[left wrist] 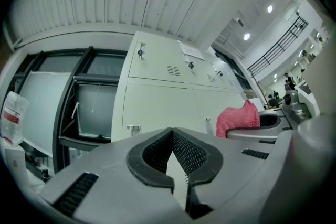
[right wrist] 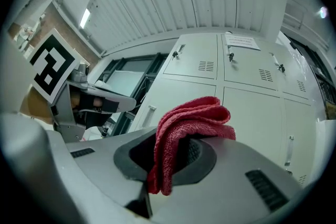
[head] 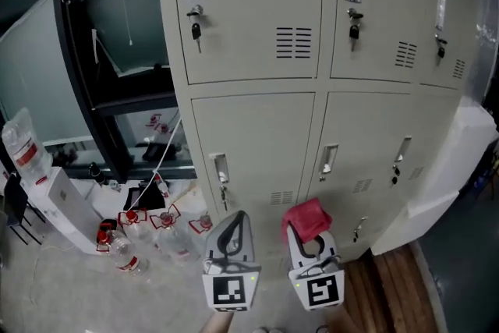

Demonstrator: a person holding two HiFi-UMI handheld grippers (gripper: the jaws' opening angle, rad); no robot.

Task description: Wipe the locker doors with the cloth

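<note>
Now right gripper [head: 308, 238] clamps folded red terry cloth [head: 306, 217]; left gripper [head: 236, 221] closed, empty.

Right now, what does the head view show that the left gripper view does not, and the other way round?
Head view only: small bottles on the floor and keys in the upper doors' locks. Left gripper view only: ceiling lights, a distant railing, and the left gripper close up, jaws shut on nothing. Both: the lockers and the red cloth held in the right gripper.

Both my grey plastic left gripper [head: 236, 221] and right gripper [head: 310, 247] have black ribbed pads [left wrist: 191, 152] and slotted vents [left wrist: 73, 194]. Each carries a white cube with black square markers [head: 230, 291].
</note>
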